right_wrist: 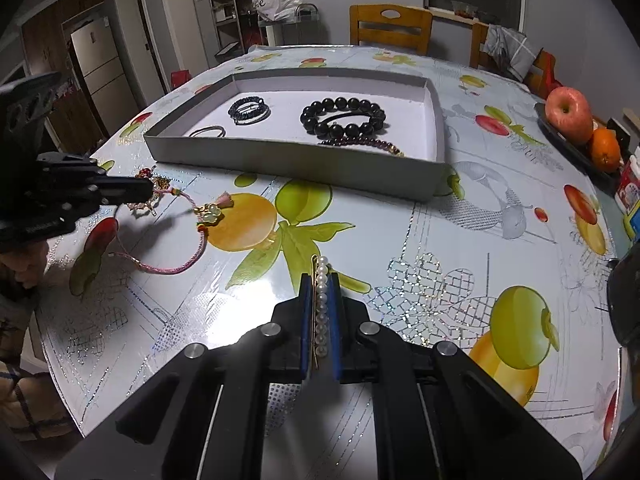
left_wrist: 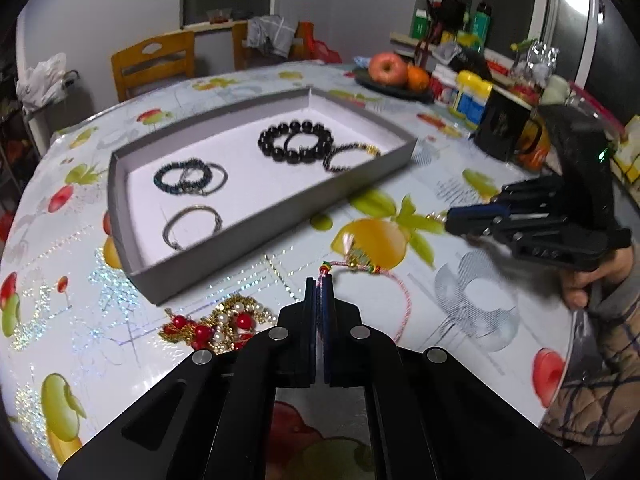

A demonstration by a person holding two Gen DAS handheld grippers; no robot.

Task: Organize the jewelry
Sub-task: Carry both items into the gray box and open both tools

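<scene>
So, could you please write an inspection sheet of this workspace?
Surface: round table under a fruit-print cover.
Job's things: grey tray holding several bracelets, among them a black bead bracelet; pink cord bracelet and a red-and-pearl pile lie on the table.
Clutter: fruit plate, bottles and jars at the far edge.
Grippers: left hand-held gripper shut on the pink cord; right hand-held gripper shut on a pearl hair clip.
Cables: nothing seen.
Surroundings: wooden chairs, a fridge.
</scene>
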